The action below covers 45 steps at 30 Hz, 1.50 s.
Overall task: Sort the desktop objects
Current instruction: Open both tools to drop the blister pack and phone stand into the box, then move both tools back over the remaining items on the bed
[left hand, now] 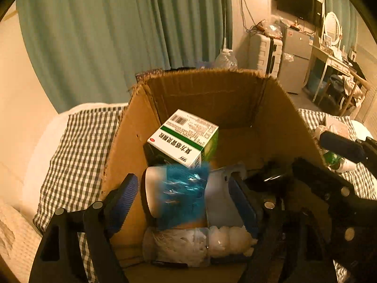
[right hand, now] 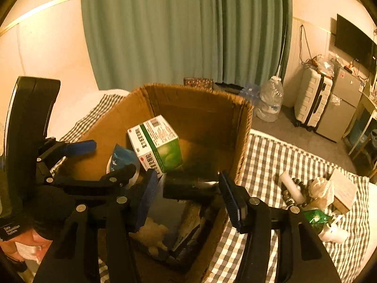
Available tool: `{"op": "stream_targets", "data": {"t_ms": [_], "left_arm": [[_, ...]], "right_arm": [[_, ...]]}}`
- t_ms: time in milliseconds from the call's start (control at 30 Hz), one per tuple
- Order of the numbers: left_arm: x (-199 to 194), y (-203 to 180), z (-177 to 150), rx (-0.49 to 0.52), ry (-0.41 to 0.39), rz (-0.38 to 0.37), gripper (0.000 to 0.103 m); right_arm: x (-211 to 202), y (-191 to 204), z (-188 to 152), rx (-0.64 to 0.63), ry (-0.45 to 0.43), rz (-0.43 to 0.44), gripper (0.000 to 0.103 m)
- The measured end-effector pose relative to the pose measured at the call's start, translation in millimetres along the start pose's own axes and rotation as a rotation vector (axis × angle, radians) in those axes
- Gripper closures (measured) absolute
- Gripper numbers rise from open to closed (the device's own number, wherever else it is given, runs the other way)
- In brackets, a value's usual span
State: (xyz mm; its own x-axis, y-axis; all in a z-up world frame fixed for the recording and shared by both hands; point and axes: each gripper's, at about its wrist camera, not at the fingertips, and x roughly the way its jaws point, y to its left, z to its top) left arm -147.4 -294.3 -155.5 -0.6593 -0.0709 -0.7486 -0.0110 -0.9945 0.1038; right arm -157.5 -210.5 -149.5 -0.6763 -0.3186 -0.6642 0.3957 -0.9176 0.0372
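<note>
Both your tongs reach down into an open cardboard box [left hand: 278, 108] standing on a bed with a grey-and-white checked cover [left hand: 77, 155].

Your left tongs [left hand: 186, 195] are spread wide around a blurred white bottle with a blue label [left hand: 179, 193]. The left pad stands clear of it, so the bottle is released rather than gripped; whether the right pad touches it is hard to tell. Just beyond the fingertips leans a green-and-white medicine carton [left hand: 186, 136], tilted against the box's left wall. Beneath the tongs lies a clear container of white cotton-like pieces [left hand: 195, 243].

Your right tongs [right hand: 188, 195] stand part-open around a dark oblong object [right hand: 188, 186], too shadowed to name; I cannot tell whether the pads press on it. The same medicine carton sits just ahead and to their left.

Outside the box, to the right of your right tongs, loose items wait on the bed: a white tube [right hand: 291, 186], a string of dark beads [right hand: 288, 198], a green packet [right hand: 315, 219] and a small white box [right hand: 342, 191].
</note>
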Motion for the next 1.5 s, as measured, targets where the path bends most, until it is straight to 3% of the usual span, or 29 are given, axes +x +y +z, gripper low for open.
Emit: {"op": "stream_targets", "data": {"t_ms": [400, 800, 1200, 1500], "left_arm": [[-41.0, -4.6, 9.4, 0.006, -0.095, 0.013, 0.018], [-90.9, -21.1, 17.0, -0.038, -0.183, 0.010, 0.008], [-132.7, -66.1, 28.1, 0.002, -0.270, 0.006, 0.001], [-153.3, -111.6, 31.8, 0.022, -0.314, -0.031, 0.000]], "right_arm": [[-49.4, -10.5, 10.5, 0.044, -0.099, -0.039, 0.043], [-105.7, -26.1, 11.4, 0.081, -0.197, -0.075, 0.032], [-164.0, -69.0, 5.0, 0.150, -0.276, -0.162, 0.011], [-201.2, -115.2, -8.3, 0.236, -0.313, -0.269, 0.004]]}}
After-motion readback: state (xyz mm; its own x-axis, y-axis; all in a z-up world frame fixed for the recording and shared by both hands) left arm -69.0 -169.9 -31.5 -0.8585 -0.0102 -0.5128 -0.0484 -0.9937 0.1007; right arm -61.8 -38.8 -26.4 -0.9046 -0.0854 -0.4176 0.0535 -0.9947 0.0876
